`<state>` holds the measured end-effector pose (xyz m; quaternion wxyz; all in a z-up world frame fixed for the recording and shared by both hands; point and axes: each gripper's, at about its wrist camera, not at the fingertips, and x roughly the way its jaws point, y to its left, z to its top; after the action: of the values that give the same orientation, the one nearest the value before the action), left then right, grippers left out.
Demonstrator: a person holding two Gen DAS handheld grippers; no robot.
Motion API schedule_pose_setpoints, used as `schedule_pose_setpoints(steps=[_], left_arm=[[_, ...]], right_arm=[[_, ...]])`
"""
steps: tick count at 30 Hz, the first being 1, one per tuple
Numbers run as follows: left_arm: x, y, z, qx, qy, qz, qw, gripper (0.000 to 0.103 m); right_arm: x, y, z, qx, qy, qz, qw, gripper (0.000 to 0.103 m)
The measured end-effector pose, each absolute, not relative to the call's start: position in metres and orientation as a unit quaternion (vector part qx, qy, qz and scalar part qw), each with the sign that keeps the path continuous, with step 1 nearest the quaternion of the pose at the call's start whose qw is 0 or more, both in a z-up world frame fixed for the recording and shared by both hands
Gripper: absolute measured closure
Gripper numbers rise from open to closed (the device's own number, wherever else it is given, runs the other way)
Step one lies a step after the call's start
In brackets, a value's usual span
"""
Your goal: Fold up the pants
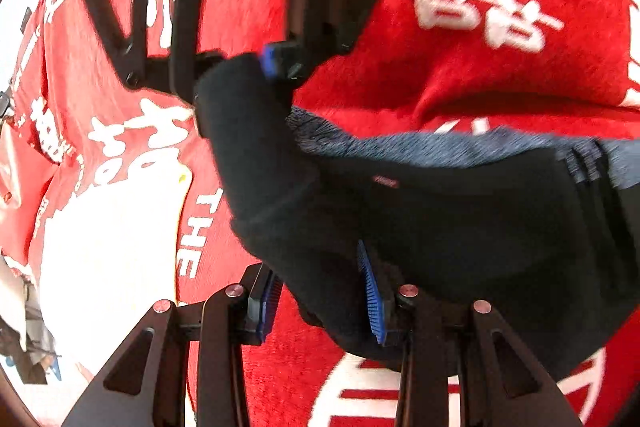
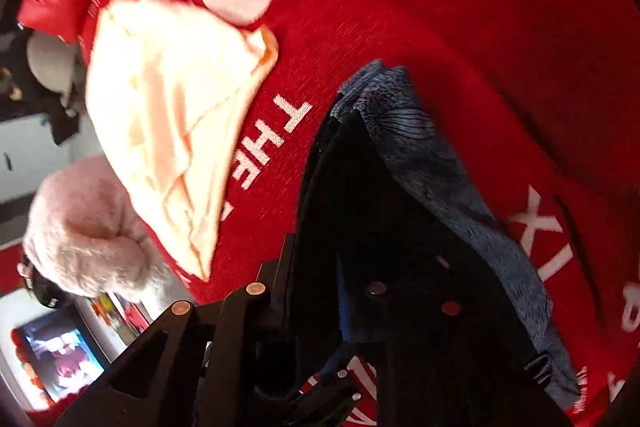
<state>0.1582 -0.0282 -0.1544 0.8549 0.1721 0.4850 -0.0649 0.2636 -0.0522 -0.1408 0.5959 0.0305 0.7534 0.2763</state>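
Plainly, my left gripper (image 1: 324,301) was pinching the black pants (image 1: 460,227): its blue ribbed pads (image 1: 372,297) stood partly apart with a thick fold of the dark cloth bunched between them, the cloth pressed against the right-hand pad and draped over it. From that hold the pants stretched away to the right across the red blanket (image 1: 500,79) with its white lettering, and their blue-grey inner lining (image 1: 420,147) showed along the upper edge. Farther up in my left camera I saw my right gripper (image 1: 276,63), one blue pad tip at a raised corner of the same black cloth.

From my right camera the pants (image 2: 392,227) filled the lower middle, hanging over the jaws and hiding the fingertips; the dark fabric wrapped the right finger entirely, so I judged the jaws pressed nearly together on the cloth, though the pads themselves were out of sight. The lining (image 2: 460,179) ran along the right side of the black fabric. A cream-coloured garment (image 2: 172,115) lay on the blanket (image 2: 460,7) well to the left of the pants, not touching them. A fluffy pink sleeve (image 2: 84,235) sat at the left edge, and a lit screen (image 2: 60,355) glowed below it.
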Motion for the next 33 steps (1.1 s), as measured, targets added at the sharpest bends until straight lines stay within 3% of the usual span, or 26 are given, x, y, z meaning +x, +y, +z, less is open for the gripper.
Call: schedule_pose_setpoints(steps=[11,17,24,33], left_arm=[[0.118,-0.109,-0.080,0.172,0.438,-0.157,0.868,0.065],[0.088,-0.177,-0.057,0.187,0.422,-0.219,0.859,0.065],[0.048,-0.273,-0.069,0.233,0.428,-0.285,0.825,0.065],[0.002,-0.353,-0.128,0.304,0.447,-0.317,0.779,0.065]], right_arm=[[0.198,-0.233,-0.057,0.223,0.635,0.291,0.680,0.088],[0.149,-0.329,-0.042,0.297,0.582,0.263,0.710,0.088],[0.086,-0.428,-0.051,0.346,0.562,0.208,0.722,0.088],[0.039,-0.512,-0.133,0.373,0.585,0.121,0.710,0.088]])
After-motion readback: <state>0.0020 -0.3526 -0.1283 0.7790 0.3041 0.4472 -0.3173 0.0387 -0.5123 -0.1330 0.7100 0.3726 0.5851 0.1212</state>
